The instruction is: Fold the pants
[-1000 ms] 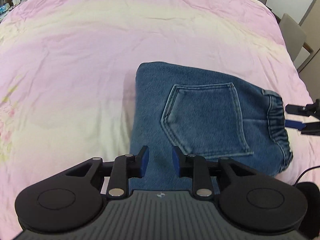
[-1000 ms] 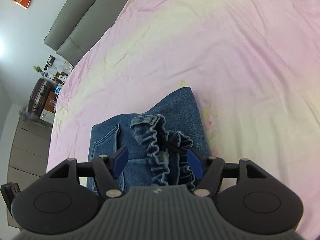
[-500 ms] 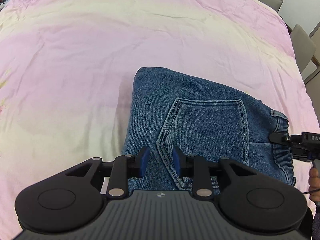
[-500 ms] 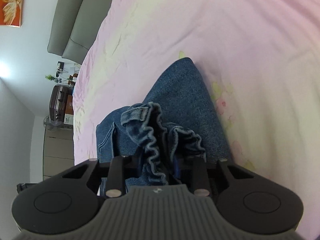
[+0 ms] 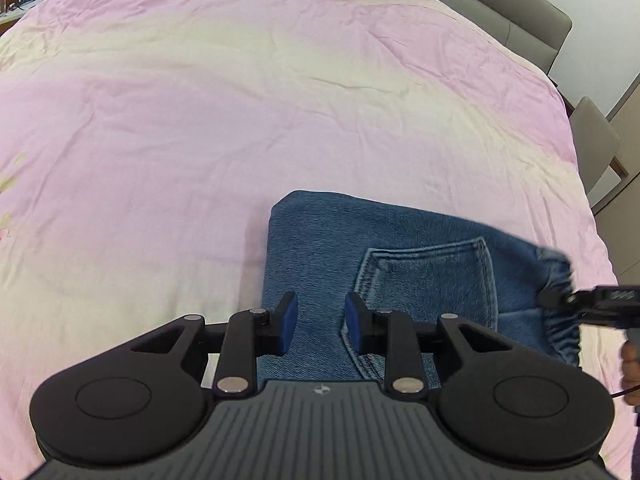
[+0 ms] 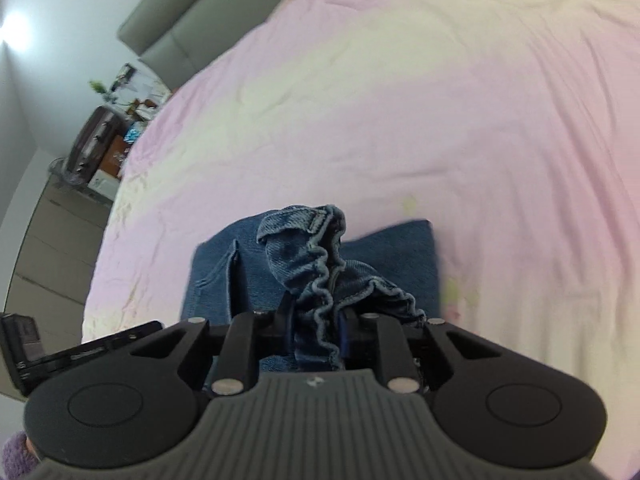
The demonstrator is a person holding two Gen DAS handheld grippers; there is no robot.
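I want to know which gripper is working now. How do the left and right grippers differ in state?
The right gripper has just closed its jaws on the jeans' waistband; the left gripper holds nothing. The right jaws pinch bunched cloth, lifting it; the left jaws stand apart over flat denim. Both point down at the same folded jeans on the bed.

A bed (image 5: 240, 120) covered by a lightly creased pink and pale yellow sheet (image 6: 440, 120) carries everything; folded blue denim pants (image 5: 320, 248) lie directly on it near its close edge, back pocket up, the gathered waistband end raised off the sheet
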